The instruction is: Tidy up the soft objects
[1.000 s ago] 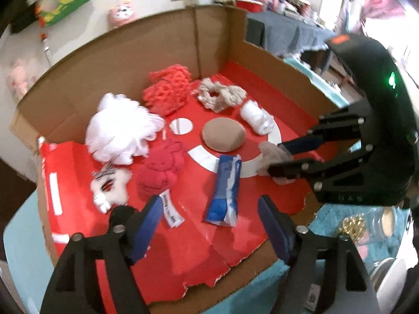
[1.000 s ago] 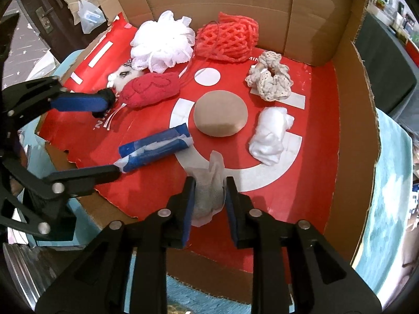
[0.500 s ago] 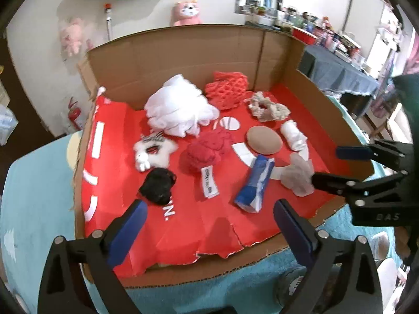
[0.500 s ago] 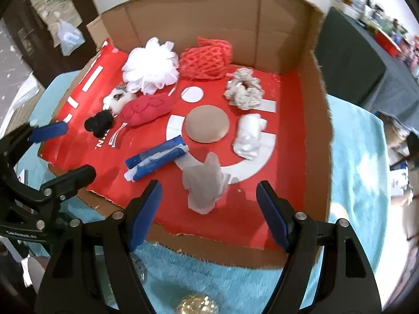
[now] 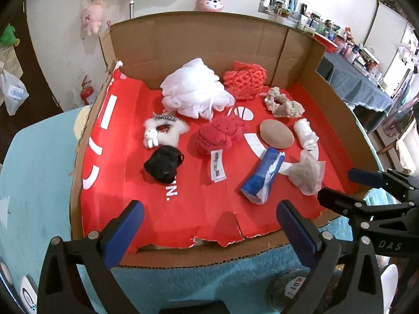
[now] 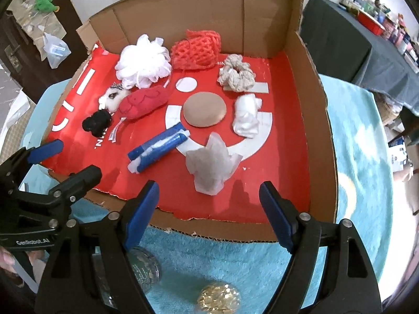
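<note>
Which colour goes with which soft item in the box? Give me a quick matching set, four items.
Items:
1. mesh bath pouf
2. net bag
3. pom-pom
4. round pad

Colours:
A. black
B. tan
C. white
D. orange-red

Pairs: 1-C, 2-D, 3-A, 4-B
</note>
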The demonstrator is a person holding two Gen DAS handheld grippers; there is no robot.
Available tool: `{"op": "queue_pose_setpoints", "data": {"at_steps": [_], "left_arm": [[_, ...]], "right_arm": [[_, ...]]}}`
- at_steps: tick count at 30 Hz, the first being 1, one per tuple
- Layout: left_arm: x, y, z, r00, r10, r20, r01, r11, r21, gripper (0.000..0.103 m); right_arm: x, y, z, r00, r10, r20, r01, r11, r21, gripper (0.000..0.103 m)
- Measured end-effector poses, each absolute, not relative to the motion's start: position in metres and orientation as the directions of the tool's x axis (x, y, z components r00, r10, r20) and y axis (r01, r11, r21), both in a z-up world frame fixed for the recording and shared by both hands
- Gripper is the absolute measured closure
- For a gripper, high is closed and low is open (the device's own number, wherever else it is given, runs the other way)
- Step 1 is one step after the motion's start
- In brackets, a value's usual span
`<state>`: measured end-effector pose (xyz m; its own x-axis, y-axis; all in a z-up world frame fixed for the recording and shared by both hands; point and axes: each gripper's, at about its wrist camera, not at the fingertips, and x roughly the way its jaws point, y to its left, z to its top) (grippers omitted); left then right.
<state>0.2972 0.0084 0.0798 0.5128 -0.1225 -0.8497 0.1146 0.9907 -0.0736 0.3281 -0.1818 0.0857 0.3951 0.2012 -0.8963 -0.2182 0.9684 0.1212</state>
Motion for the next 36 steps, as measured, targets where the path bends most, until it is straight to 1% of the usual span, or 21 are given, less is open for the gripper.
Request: {"op": "queue_pose_setpoints", "data": {"at_steps": [14,24,36], "left_arm": [[0.2972,0.0090,0.0727,0.510,-0.105,-0.854,0.106,0.993,-0.059,0.000],[0.2991,0.0152,0.0719,0.498,-0.122,-0.858,0.084,0.992,-0.093,0.000],[0.2976,0.0152,0.0725,0.506,-0.103,-0.856,0.089,0.994,-0.068,0.000]], "right_arm": [[0.3273,-0.1872,0.0752,0.400,0.191,-0.897,-0.183,0.975,0.126,0.025],[0.3261,-0.1884,0.0751,0.402,0.193,-0.895,-0.183,0.975,0.128,0.025],[0.3259,-0.1891,0.0755,0.405,0.190,-0.894,-0.181,0.975,0.125,0.025]]}}
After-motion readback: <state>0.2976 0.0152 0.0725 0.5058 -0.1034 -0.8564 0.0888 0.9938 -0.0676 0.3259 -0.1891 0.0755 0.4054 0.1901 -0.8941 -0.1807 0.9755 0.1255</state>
